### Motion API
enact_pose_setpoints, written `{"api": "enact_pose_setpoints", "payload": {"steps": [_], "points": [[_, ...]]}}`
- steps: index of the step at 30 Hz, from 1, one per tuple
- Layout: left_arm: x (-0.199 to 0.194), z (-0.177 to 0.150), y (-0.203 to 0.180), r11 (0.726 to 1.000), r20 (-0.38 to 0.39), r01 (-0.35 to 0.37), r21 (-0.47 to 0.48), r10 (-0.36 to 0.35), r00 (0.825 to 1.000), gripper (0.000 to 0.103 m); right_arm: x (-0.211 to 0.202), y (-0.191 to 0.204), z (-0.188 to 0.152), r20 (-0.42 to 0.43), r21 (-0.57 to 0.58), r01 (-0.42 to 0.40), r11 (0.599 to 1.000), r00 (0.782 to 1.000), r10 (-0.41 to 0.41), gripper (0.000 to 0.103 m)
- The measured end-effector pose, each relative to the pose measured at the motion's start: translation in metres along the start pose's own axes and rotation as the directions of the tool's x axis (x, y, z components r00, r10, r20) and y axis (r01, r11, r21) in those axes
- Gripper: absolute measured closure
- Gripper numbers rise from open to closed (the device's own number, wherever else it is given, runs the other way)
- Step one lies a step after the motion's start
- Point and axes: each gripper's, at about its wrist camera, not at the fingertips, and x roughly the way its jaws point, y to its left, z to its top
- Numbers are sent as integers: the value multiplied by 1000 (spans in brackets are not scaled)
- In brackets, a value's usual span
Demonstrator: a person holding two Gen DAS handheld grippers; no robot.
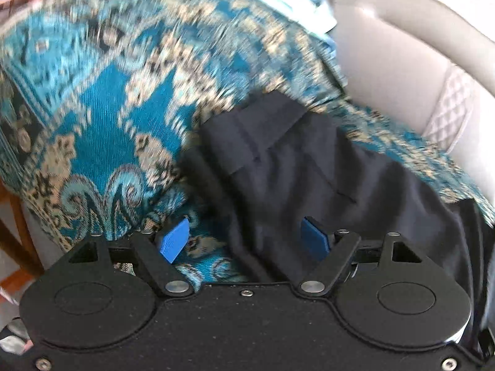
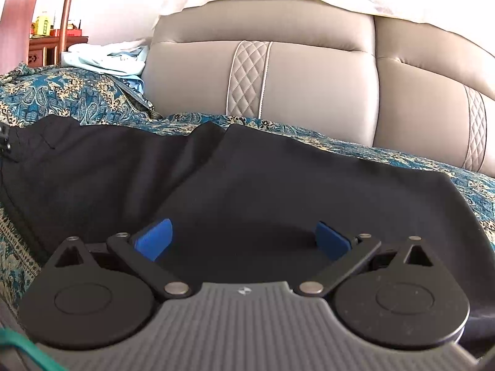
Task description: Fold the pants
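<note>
Lying across a teal patterned cloth [image 2: 77,92], with the beige sofa back [image 2: 309,71] behind, were the dark pants [image 2: 278,185]. Spread flat there, partly folded, one layer over another with a slanted edge near the middle. Seen at far left in the right wrist view: a wooden cabinet [image 2: 52,46], then a heap of pale blue fabric [image 2: 108,58] on the cloth, touching the sofa. Hovered low over the pants was the right gripper [image 2: 244,241], blue pads [image 2: 154,241] well apart, nothing clamped, only flat fabric under them. In the left wrist view, blurred: left gripper [image 1: 247,241] also apart, left pad [image 1: 173,242] above the patterned cloth, right pad above the pants' edge. Could see no pinch on the cloth between them.
</note>
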Motion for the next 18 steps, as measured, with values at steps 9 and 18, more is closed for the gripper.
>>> {"api": "enact_pose_setpoints", "payload": {"steps": [9,18], "points": [[32,17,14,997,1,38,-72,-38,999,3,0,2,-1,9,-3,5,1000,1000,-5,0],[37,10,-9,1000,29,-27,8,27,999,8,0,1,-2,12,1,2,1000,1000,-2,0]]}}
